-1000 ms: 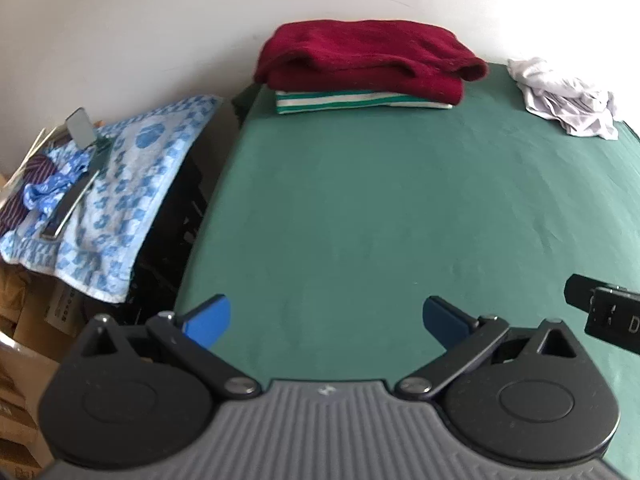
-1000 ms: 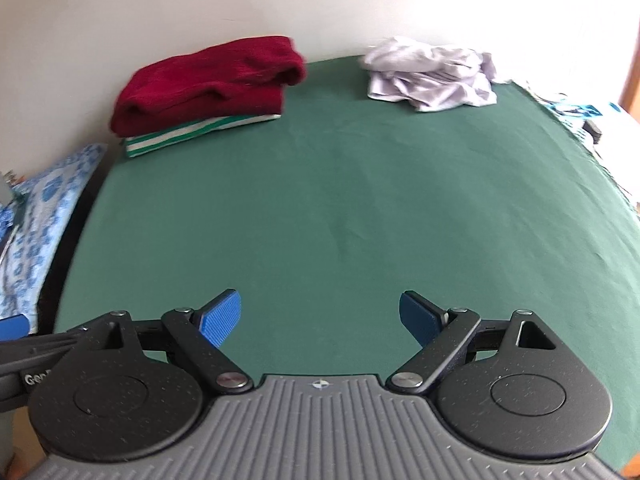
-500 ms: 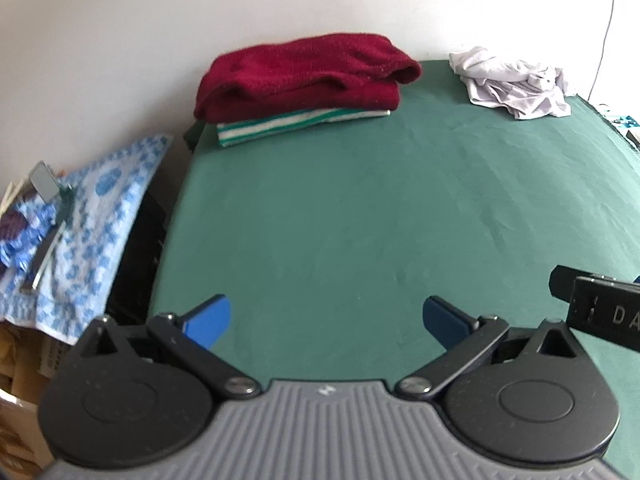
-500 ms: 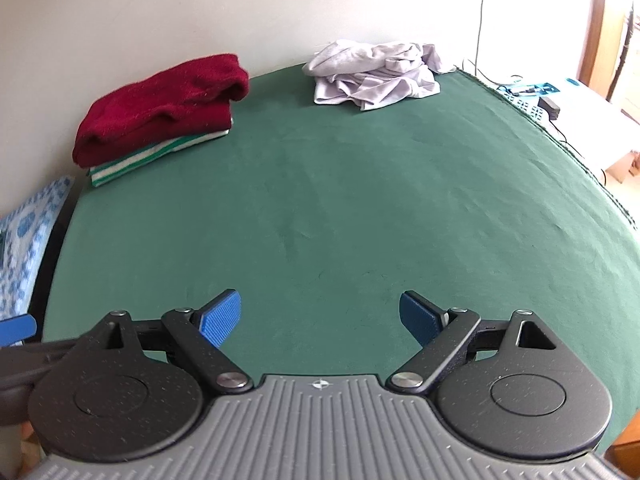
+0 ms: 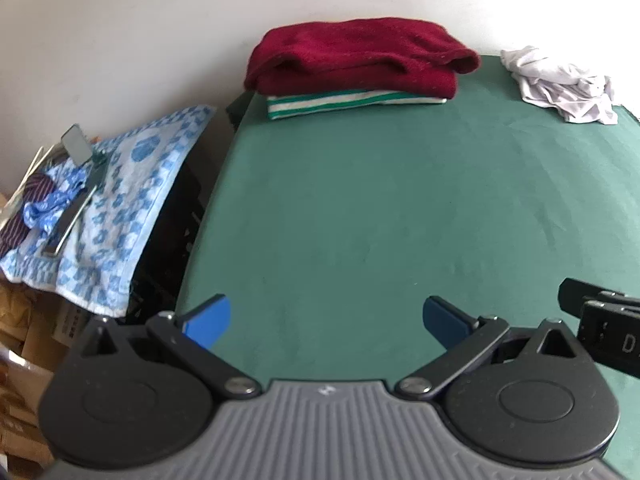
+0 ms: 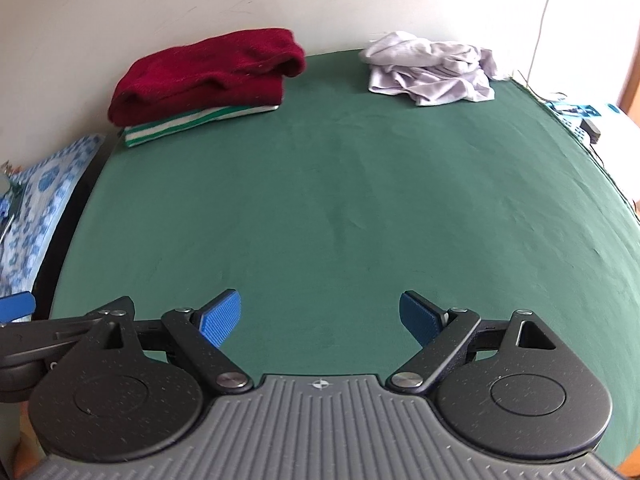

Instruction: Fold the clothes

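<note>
A folded dark red sweater (image 5: 360, 54) (image 6: 208, 72) lies on a folded green-and-white striped garment (image 5: 344, 102) (image 6: 188, 122) at the far left of the green table (image 5: 400, 208) (image 6: 340, 200). A crumpled pale lilac garment (image 5: 560, 84) (image 6: 432, 68) sits at the far right by the wall. My left gripper (image 5: 326, 318) hovers open near the table's front left edge, holding nothing. My right gripper (image 6: 320, 316) is open and empty over the front of the table. Part of the right gripper (image 5: 604, 328) shows at the left wrist view's right edge.
A blue-patterned cloth (image 5: 116, 208) (image 6: 36, 196) with a small mirror and odds and ends covers a lower surface left of the table. Cardboard boxes (image 5: 24, 340) stand below it. A cable and small items (image 6: 576, 114) lie beyond the table's right edge.
Both views have swung back to the left over the last half second; the red stack and lilac garment shifted right in frame. Both grippers stayed open and empty.
</note>
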`<action>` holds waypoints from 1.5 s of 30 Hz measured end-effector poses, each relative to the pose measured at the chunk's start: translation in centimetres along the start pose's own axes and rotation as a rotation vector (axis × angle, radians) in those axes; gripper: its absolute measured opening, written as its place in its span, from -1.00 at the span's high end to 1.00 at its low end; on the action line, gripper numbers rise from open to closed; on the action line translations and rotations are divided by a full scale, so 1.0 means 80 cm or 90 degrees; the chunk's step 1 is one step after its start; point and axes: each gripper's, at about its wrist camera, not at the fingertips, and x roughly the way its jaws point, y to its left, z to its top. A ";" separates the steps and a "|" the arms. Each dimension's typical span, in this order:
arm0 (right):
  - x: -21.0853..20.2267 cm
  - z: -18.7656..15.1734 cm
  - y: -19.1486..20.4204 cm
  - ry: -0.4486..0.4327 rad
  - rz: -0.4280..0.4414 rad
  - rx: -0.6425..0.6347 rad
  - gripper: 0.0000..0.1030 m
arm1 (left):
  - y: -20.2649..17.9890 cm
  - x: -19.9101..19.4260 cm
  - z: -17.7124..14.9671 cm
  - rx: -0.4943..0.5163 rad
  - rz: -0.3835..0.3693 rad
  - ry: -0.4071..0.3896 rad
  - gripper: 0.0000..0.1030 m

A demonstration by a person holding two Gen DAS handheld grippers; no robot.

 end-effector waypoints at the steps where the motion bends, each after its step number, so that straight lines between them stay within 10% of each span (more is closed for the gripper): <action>1: 0.001 0.000 0.003 0.000 0.000 -0.006 -0.73 | 0.002 0.002 -0.001 -0.004 0.004 0.005 -0.99; 45: 0.019 -0.001 0.064 0.007 0.039 -0.125 -0.73 | 0.048 0.016 -0.002 -0.052 0.048 0.011 -0.99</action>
